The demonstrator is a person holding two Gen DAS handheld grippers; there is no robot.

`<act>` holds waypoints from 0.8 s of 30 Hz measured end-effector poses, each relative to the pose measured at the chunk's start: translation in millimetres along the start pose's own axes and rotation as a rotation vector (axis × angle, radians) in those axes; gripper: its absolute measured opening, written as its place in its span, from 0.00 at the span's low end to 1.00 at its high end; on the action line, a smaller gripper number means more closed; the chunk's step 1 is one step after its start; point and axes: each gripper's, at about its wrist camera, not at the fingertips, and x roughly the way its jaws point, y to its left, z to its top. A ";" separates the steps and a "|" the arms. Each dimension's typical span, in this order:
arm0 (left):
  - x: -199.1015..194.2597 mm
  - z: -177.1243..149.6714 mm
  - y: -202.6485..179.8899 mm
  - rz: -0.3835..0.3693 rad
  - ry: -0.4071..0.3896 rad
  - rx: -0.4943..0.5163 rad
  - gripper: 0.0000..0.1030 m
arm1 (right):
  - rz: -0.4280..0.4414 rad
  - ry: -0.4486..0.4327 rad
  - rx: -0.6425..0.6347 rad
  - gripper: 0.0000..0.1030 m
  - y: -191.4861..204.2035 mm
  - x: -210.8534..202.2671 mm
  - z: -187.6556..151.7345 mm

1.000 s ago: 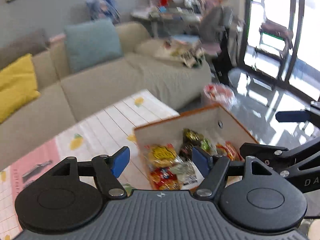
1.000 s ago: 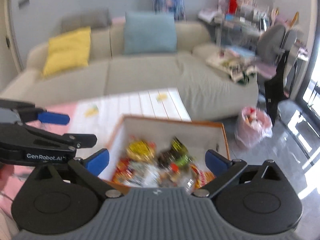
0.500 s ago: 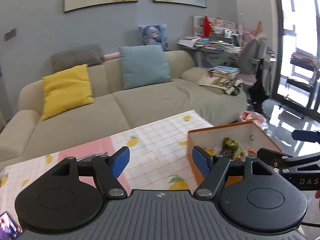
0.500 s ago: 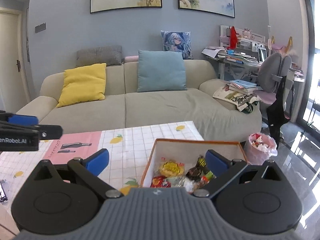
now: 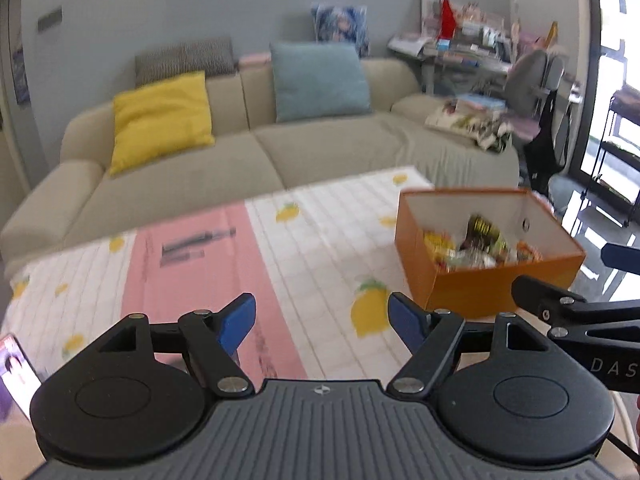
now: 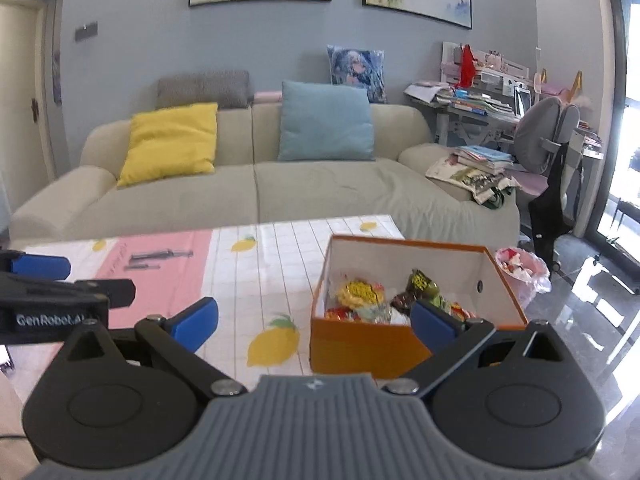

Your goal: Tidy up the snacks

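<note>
While both the left gripper point(image 5: 322, 320) and right gripper point(image 6: 314, 318) gape wide and empty, the orange snack box point(image 6: 360, 344) sits ahead on the table point(image 6: 264, 276), nearer the right one.

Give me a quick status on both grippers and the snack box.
Left gripper open, empty. Right gripper open, empty. Orange box on table, snacks inside. Nothing blocking it.
</note>
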 end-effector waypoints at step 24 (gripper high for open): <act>14.5 -18.1 9.7 0.026 0.117 -0.058 0.86 | 0.022 0.070 -0.017 0.97 11.3 13.0 -14.0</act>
